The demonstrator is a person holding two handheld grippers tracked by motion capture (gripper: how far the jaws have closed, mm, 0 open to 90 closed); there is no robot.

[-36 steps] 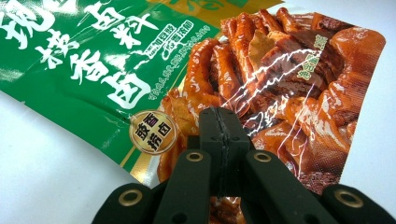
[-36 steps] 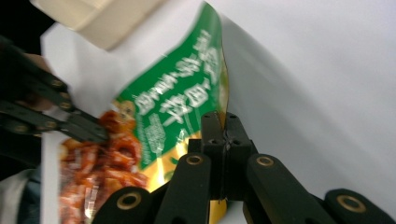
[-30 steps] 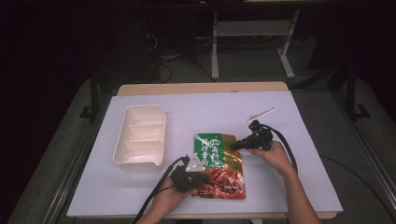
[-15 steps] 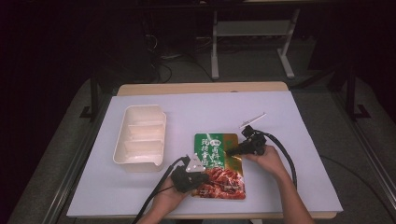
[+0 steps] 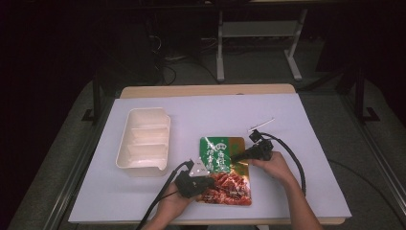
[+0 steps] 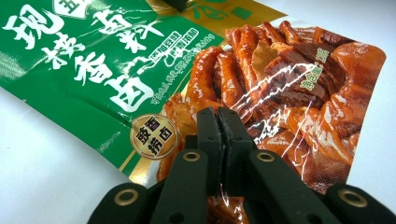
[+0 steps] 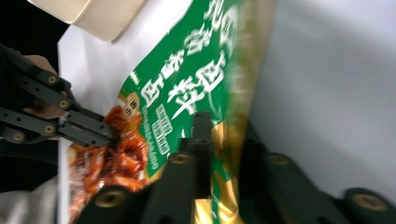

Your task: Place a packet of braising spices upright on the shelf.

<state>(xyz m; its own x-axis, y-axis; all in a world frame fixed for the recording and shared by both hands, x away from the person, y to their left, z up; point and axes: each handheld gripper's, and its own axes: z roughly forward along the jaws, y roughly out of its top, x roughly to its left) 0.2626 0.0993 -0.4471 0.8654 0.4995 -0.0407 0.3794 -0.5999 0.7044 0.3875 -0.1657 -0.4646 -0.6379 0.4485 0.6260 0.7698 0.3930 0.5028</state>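
Snack pouch [image 5: 225,170] flat on bench [image 5: 306,191]; left gripper [image 5: 201,182] clamped on its lower edge, right gripper [image 5: 234,157] pinching its right edge. Pouch unopened; tray [image 5: 143,143] empty

Two black linkage grippers with brass-ringed pivots, black fingers [image 6: 218,135], trailing black cables, bare forearms.

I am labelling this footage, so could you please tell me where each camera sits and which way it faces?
High view: above the person's side, looking forward and down on the table; forearms and both hands enter from below.
Left gripper view: rides the left gripper, looking along shut jaws pinching the snack pouch.
Right gripper view: rides the right gripper, jaws astride the pouch's gold edge; the other hand's gripper shows at left.
All share the pouch; the high and right gripper views share the cream tray.
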